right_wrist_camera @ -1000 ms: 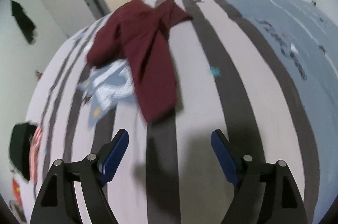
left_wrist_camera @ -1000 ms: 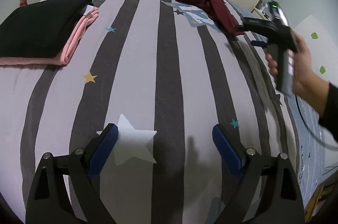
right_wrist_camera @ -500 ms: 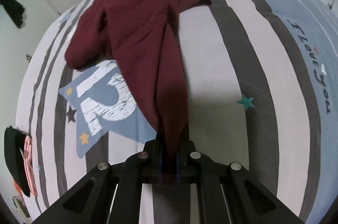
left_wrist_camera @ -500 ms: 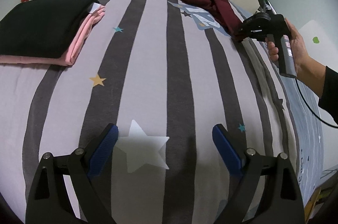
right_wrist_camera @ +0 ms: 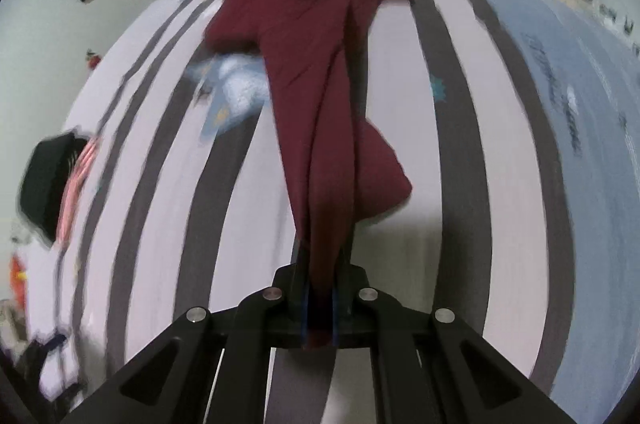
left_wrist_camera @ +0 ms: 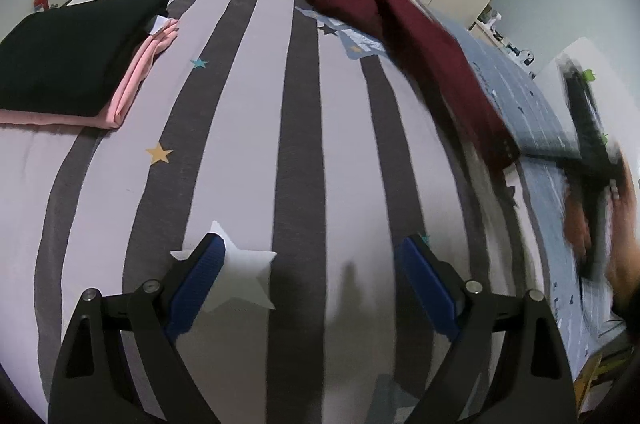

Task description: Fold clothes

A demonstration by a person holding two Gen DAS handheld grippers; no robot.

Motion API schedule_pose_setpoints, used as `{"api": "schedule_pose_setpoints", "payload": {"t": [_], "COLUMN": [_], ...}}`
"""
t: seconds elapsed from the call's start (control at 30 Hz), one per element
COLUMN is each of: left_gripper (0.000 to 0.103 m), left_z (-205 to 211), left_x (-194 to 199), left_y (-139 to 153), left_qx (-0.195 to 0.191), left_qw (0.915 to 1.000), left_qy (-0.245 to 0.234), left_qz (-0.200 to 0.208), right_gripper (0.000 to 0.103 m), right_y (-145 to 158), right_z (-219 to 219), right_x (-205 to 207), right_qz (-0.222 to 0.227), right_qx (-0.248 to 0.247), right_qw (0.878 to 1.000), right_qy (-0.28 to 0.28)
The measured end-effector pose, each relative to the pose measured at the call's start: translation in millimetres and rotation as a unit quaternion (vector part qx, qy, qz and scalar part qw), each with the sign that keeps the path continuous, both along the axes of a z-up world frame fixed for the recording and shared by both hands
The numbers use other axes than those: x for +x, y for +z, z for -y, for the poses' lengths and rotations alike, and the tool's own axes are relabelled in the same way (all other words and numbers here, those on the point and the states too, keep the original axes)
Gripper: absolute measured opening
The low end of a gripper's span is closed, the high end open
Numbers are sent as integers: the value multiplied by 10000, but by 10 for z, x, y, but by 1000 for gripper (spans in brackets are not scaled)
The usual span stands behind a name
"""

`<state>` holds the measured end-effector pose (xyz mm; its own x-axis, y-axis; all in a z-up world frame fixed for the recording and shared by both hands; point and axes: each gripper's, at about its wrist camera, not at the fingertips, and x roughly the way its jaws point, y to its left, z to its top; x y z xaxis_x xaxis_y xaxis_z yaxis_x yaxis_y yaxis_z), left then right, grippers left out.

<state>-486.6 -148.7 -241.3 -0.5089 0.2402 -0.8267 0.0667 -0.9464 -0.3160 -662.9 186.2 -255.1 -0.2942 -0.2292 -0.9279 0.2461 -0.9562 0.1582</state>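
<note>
A dark red garment [right_wrist_camera: 312, 72] lies crumpled at the far end of the striped bed and stretches in a long strip toward me. My right gripper [right_wrist_camera: 320, 288] is shut on its near end and holds it above the bedspread. In the left wrist view the garment [left_wrist_camera: 420, 36] runs from the far side of the bed to the blurred right gripper [left_wrist_camera: 520, 154] at the right. My left gripper [left_wrist_camera: 312, 272] is open and empty, low over the near part of the bed.
A folded black garment [left_wrist_camera: 76, 52] on a folded pink one [left_wrist_camera: 136, 80] sits at the bed's left side. The striped bedspread [left_wrist_camera: 240, 144] has a blue panel [left_wrist_camera: 516, 92] at the right. Cupboards stand behind the bed.
My right gripper closed on the end of the dark red garment and has pulled it back toward the near right, lifting and stretching it. My left gripper has stayed open in place.
</note>
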Motion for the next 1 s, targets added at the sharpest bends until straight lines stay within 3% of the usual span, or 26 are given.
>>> {"api": "schedule_pose_setpoints", "payload": {"t": [0.1, 0.23, 0.33, 0.43, 0.53, 0.67, 0.77, 0.87, 0.93, 1.0], "left_gripper": [89, 89, 89, 89, 89, 89, 89, 88, 59, 9], "left_z": [-185, -432, -618, -814, -1070, -1498, -1817, -2057, -2073, -2043], "left_x": [-69, -161, -230, -370, -701, -1191, -1462, -1641, -1705, -1734], "left_y": [51, 119, 170, 202, 199, 188, 152, 41, -78, -158], "left_qx": [62, 144, 205, 274, 375, 421, 212, -584, -652, -523], "left_qw": [9999, 9996, 9991, 9985, 9977, 9964, 9952, 9925, 9913, 9905], "left_qy": [-110, -256, -366, -468, -568, -742, -958, -1068, -1102, -1169], "left_qz": [-2, -4, -6, -14, -13, 7, 22, 117, 319, 500], "right_gripper": [6, 6, 6, 9, 18, 37, 41, 41, 41, 41], "right_y": [-39, -115, -129, -120, -62, 69, 114, 72, 52, 58], "right_z": [-278, -597, -869, -1219, -1500, -1676, -1730, -1700, -1688, -1696], "right_x": [820, 1880, 2391, 2546, 2555, 2536, 2517, 2526, 2504, 2449], "right_qz": [417, 962, 1184, 1159, 984, 537, 344, 264, 229, 211], "right_qx": [-153, 9, -7, -285, -582, -494, -523, -633, -744, -817], "right_qw": [9990, 9953, 9929, 9906, 9855, 9854, 9845, 9831, 9818, 9812], "right_qy": [51, 114, -87, -671, -1254, -1538, -1641, -1700, -1735, -1738]}}
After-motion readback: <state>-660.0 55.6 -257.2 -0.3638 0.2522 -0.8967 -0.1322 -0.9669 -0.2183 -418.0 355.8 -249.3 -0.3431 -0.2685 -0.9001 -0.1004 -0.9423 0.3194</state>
